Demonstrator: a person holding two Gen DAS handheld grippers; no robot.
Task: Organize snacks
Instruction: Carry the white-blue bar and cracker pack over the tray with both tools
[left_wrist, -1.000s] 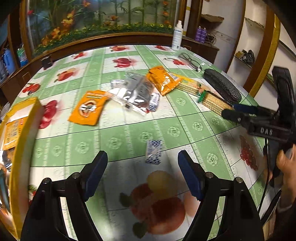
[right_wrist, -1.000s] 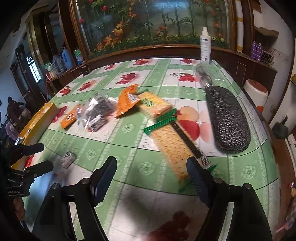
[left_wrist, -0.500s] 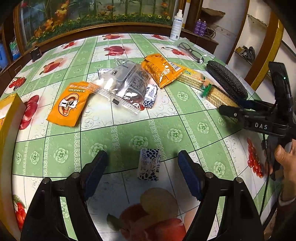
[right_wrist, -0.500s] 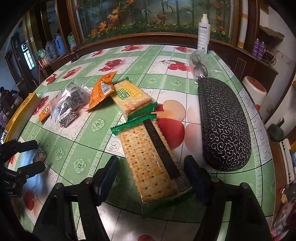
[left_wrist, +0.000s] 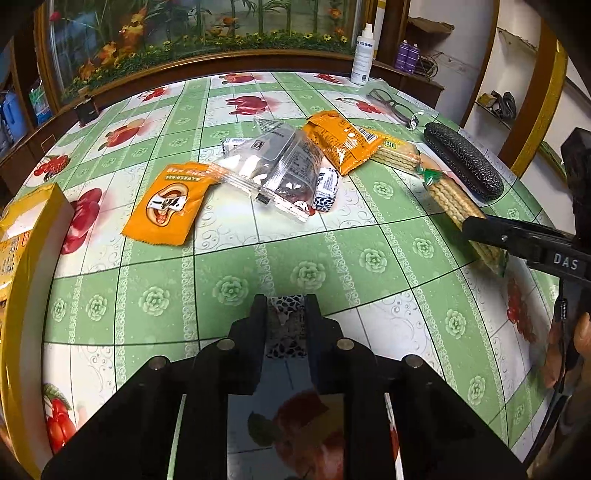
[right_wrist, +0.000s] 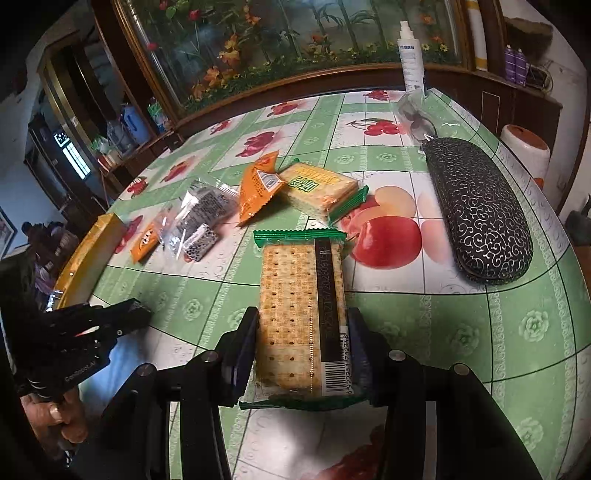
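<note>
Snacks mostly lie loose beside the yellow cardboard box (left_wrist: 33, 218); left tongs (left_wrist: 285, 314) clench a small black-and-white spotted packet (left_wrist: 286, 325), right tongs (right_wrist: 303, 347) closing around the long cracker pack (right_wrist: 301, 310).

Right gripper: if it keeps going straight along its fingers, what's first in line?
The right gripper is closing around the cracker pack. Straight ahead, probably the second cracker pack; depth unclear.
</note>
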